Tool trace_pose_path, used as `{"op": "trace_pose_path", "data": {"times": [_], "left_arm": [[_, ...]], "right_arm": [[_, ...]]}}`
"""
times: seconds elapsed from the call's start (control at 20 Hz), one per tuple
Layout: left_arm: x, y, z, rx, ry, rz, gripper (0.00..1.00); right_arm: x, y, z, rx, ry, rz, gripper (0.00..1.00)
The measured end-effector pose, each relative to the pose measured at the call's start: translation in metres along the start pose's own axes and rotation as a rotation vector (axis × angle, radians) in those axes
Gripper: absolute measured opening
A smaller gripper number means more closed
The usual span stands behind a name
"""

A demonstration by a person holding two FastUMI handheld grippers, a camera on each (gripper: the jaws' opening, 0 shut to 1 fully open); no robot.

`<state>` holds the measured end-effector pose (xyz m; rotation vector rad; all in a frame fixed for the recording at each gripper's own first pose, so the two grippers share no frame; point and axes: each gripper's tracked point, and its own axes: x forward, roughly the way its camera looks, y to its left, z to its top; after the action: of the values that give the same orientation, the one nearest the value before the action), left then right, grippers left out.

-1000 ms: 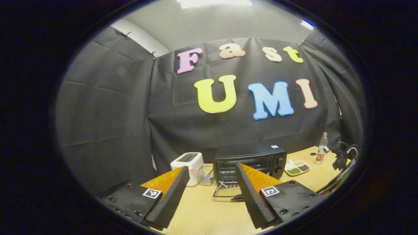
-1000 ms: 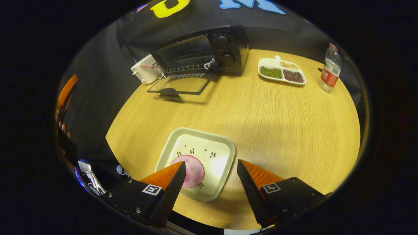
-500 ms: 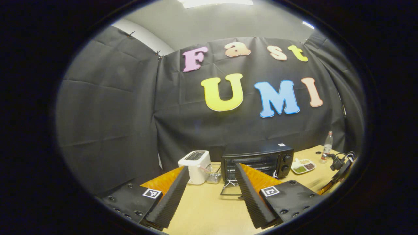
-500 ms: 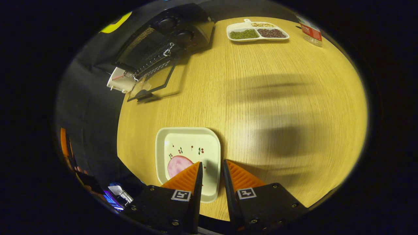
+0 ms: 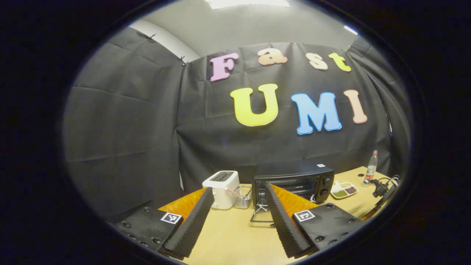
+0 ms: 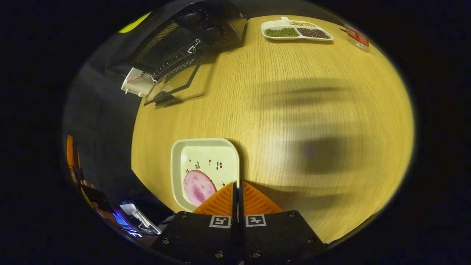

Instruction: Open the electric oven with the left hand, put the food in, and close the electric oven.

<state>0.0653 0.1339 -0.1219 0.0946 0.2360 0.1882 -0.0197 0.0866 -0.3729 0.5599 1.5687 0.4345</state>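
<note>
Table (image 6: pixel 279 121): pale wood, carrying everything listed here and running out of sight at its near edge. Electric oven (image 5: pixel 294 182): black, sitting at the far side against the cloth wall, its glass door (image 6: pixel 176 86) lying folded down flat toward the table, so the opening step is reading as done and the cavity is waiting for the food; in the right gripper view the oven's top is cut off by the edge, and its rack is showing as a dark grid with nothing legible inside. Left gripper (image 5: pixel 235 213): hanging well back from the oven, fingers standing wide apart and holding nothing, probably keeping clear of the path to the door. Right gripper (image 6: pixel 237 195): pointing down at the near right rim of the plate (image 6: pixel 200 151), its orange fingers drawn together with the rim apparently nipped between them, though the contact itself is hiding under the fingertips, so a true clamp is a judgement. Plate: square, cream, sitting near the table's front edge, well apart from the oven. Toaster (image 5: pixel 222 184): white, standing just left of the oven. Divided dish (image 6: pixel 296 29): holding green and dark beans, right of the oven. Food (image 6: pixel 198 186): a pink round slice lying on the plate's near half, its lower edge partly covered by the left finger.
</note>
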Motion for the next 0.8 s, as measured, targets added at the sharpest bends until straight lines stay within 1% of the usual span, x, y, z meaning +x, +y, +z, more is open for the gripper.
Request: {"op": "trace_pose_path", "data": {"times": [0.05,0.15,0.35,0.65,0.75,0.8], "left_arm": [[0.001,0.001,0.0,-0.007,0.001,0.001,0.99],[0.004,0.003,-0.002,-0.02,0.001,0.006,0.99],[0.007,0.007,0.002,-0.029,-0.009,0.01,0.99],[0.021,0.008,-0.001,-0.038,-0.014,-0.008,0.99],[0.026,0.009,-0.004,-0.038,-0.013,-0.016,0.99],[0.03,0.011,-0.008,-0.037,-0.012,-0.017,0.99]], "right_arm": [[-0.001,0.007,0.001,0.018,-0.005,0.039,0.01],[-0.003,0.004,0.003,0.036,-0.021,0.047,0.0],[-0.011,0.024,0.011,0.152,-0.047,0.151,0.0],[-0.018,0.072,0.052,0.244,-0.205,0.271,0.0],[-0.016,0.087,0.062,0.26,-0.246,0.29,0.0],[-0.015,0.091,0.07,0.271,-0.272,0.287,0.0]]}}
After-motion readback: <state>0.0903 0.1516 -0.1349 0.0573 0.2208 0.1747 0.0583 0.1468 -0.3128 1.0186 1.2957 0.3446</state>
